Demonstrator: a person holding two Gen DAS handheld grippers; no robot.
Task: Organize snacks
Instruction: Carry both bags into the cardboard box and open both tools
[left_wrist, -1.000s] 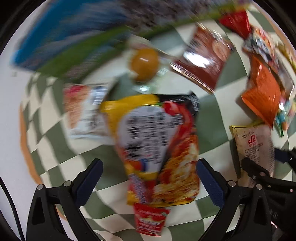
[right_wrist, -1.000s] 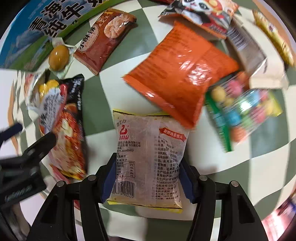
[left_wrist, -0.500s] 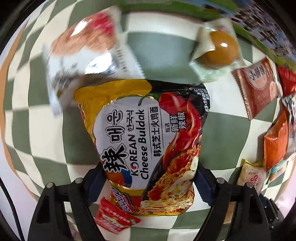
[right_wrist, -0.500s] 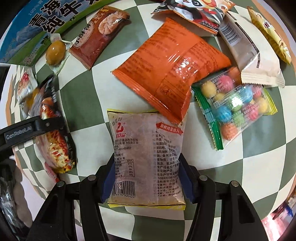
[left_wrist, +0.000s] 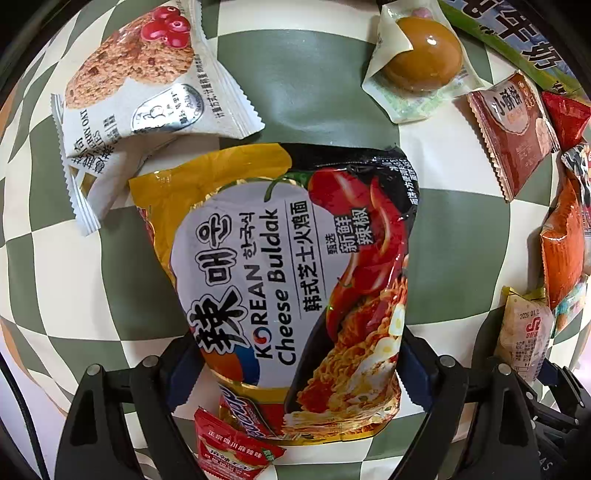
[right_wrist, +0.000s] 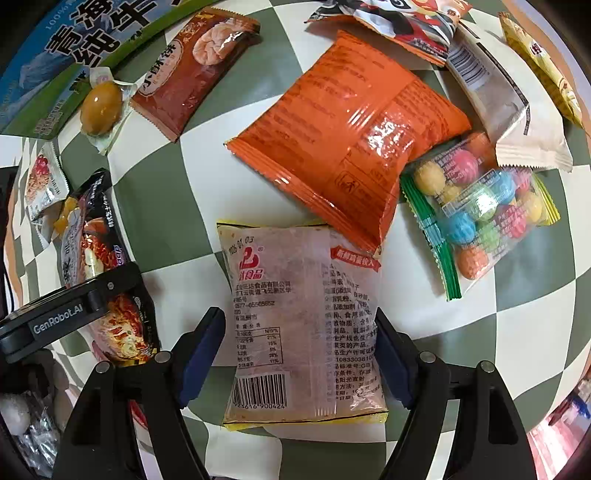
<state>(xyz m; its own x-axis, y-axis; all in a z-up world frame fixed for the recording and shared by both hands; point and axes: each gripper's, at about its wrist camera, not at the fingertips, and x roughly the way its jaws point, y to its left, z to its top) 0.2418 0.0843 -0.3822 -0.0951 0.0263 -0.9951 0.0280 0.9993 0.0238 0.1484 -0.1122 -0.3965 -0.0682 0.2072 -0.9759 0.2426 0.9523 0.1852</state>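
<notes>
Left gripper (left_wrist: 299, 363) has its jaws clamped on the bottom end of the Cheese Buldak noodle pack (left_wrist: 291, 280), which lies flat on the checkered tablecloth (left_wrist: 458, 236) with a cookie packet (left_wrist: 147, 81) touching its top corner. Right gripper (right_wrist: 301, 352) straddles the pale snack bag (right_wrist: 303, 325); one pad touches it, the other shows a gap, so it looks released rather than squeezing. That bag's top edge is tucked under the orange chip bag (right_wrist: 354, 136).

Cloth (right_wrist: 491, 321) green-and-cream checked; noodle packet (left_wrist: 295, 280) yellow, black, red; chip bag (right_wrist: 351, 136) glossy orange; candy bag (right_wrist: 484, 218) clear, multicoloured balls, green-striped edge.
</notes>
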